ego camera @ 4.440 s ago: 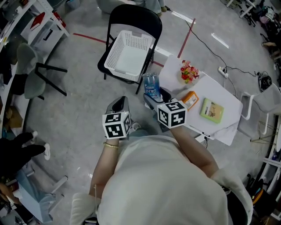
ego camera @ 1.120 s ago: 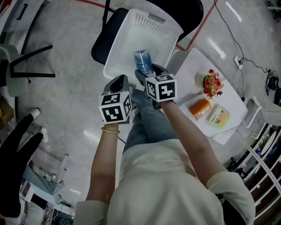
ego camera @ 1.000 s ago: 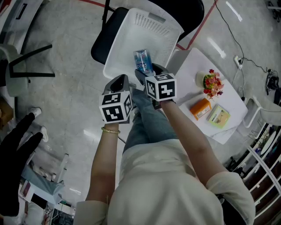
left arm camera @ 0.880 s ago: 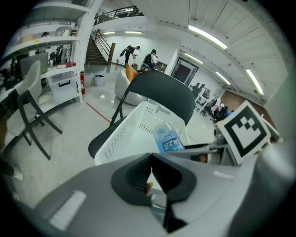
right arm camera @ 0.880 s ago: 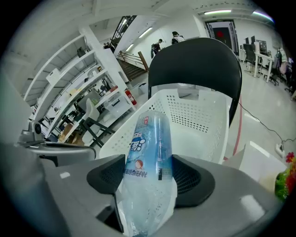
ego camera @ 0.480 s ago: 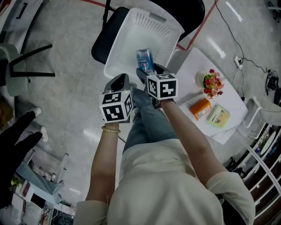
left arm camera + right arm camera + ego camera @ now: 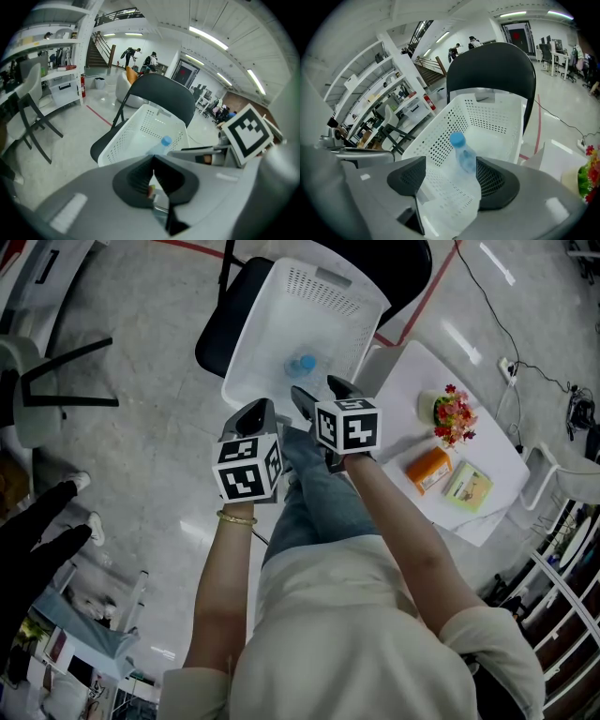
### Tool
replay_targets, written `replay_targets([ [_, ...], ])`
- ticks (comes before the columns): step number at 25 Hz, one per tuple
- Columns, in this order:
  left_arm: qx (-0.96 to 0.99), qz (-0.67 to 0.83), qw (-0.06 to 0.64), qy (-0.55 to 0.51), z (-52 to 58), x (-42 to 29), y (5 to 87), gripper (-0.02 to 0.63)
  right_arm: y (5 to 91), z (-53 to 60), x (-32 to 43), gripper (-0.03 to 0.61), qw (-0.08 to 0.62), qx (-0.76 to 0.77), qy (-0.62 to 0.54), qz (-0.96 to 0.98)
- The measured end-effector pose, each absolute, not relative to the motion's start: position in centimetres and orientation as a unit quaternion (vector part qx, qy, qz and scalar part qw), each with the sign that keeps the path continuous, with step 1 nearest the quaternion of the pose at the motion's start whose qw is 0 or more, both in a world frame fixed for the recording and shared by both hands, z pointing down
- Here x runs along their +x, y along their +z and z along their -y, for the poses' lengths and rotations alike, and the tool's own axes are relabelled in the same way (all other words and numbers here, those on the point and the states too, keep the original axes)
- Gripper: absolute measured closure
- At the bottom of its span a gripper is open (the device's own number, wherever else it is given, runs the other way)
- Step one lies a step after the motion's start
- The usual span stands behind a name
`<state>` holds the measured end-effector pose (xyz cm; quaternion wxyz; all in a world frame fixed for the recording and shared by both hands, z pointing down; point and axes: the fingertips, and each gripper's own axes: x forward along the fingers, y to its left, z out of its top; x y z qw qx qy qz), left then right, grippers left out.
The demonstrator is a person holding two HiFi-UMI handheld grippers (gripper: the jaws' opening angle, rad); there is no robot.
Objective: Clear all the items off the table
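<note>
1. Right claw [image 7: 320, 390]: jaws apart, nothing clamped, held at the near rim of the white basket [image 7: 328, 296].
2. Water bottle [image 7: 301, 365]: inside that basket, blue cap up, clear of the pads, outline blurred.
3. Left claw [image 7: 255, 413]: jaws together, empty.
4. The basket sits on a black chair [image 7: 217, 334].
5. Tabletop [image 7: 398, 376]: carries a flower bunch [image 7: 453, 415], an orange box [image 7: 427, 470] and a green box [image 7: 467, 487].

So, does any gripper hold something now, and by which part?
Nothing is held. The right gripper is open, with the bottle loose in the basket; the left gripper is shut on nothing.
</note>
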<state>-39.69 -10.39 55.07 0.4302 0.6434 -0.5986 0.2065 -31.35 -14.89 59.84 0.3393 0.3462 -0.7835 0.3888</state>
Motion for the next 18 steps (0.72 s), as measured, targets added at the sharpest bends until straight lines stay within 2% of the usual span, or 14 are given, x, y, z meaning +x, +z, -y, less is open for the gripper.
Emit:
replay_targets([
  [9, 0.646, 0.601, 0.424, 0.204, 10.0, -39.4, 54.3, 0.603, 58.6, 14.1, -31.0, 0.275, 0.330, 0.349, 0.386, 0.788],
  [18, 0.650, 0.602, 0.416, 0.202, 9.1, -38.9, 53.3, 0.603, 56.8, 13.2, -30.8, 0.345, 0.320, 0.352, 0.376, 0.795],
])
